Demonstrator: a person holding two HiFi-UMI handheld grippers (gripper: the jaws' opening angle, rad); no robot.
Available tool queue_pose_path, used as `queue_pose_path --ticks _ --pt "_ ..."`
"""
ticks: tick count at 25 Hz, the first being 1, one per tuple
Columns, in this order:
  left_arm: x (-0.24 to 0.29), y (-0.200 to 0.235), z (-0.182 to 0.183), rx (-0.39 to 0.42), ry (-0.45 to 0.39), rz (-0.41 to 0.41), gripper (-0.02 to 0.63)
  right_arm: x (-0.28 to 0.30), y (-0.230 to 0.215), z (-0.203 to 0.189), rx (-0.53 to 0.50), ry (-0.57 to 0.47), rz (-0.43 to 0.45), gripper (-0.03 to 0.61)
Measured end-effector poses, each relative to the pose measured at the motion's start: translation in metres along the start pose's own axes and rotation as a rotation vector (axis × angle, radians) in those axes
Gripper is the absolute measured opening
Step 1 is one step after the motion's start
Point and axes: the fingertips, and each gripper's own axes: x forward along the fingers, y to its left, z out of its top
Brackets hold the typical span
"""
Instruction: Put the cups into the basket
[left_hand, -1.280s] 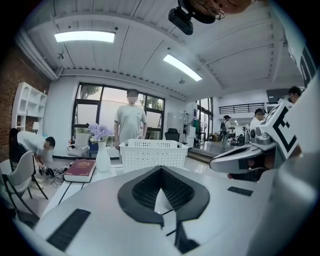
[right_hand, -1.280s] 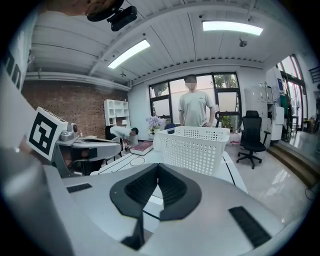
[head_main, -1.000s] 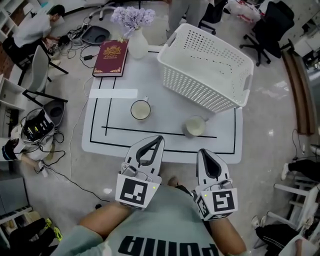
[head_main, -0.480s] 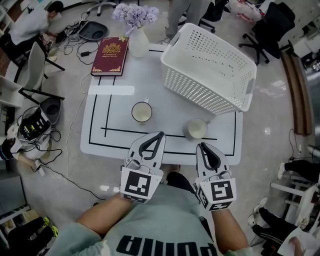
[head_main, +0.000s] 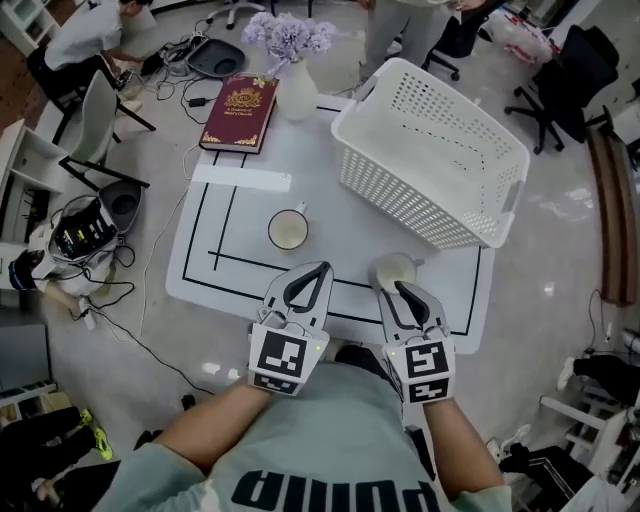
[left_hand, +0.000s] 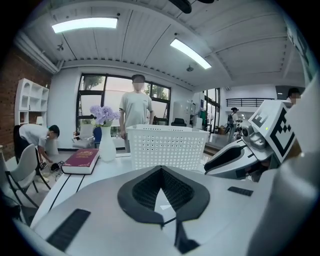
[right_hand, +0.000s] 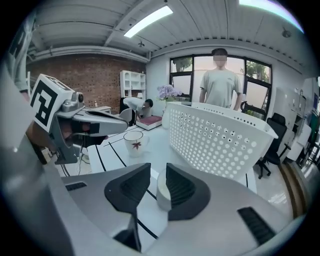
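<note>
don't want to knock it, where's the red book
Head view: the red book lies at the table's far left corner, left of the vase.

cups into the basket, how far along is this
Done: nothing yet. The white basket looks empty; the plain cup and the leaf-print cup both stand on the table. In hand: the right claw, its jaws just opening, is lined up on the plain cup, which shows in the gap, ungripped. The left claw is shut and empty. Left: both cups.

Left gripper (head_main: 320, 268) closed, right gripper (head_main: 400, 288) freshly parted.
</note>
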Motion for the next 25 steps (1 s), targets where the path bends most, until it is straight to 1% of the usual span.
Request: queue_pose_path --ticks 4,9,18,22,23,25 --pt "0.010 0.001 -0.006 -0.024 0.018 0.027 0.003 0.014 -0.002 -0.011 -0.040 0.056 0.062 0.109" --pt "0.023 0.001 -0.016 -0.037 0.042 0.048 0.003 0.027 -0.004 -0.021 -0.081 0.104 0.118 0.117" --pt "0.041 0.003 -0.035 -0.032 0.089 0.070 0.003 0.037 -0.003 -0.034 -0.152 0.163 0.175 0.123" --pt "0.047 0.002 -0.040 -0.041 0.096 0.070 0.003 0.036 -0.005 -0.037 -0.163 0.157 0.177 0.152" --pt "0.047 0.001 -0.041 -0.043 0.097 0.069 0.003 0.034 -0.006 -0.037 -0.158 0.149 0.170 0.168" --pt "0.049 0.000 -0.043 -0.045 0.100 0.066 0.003 0.030 -0.011 -0.035 -0.143 0.128 0.150 0.224"
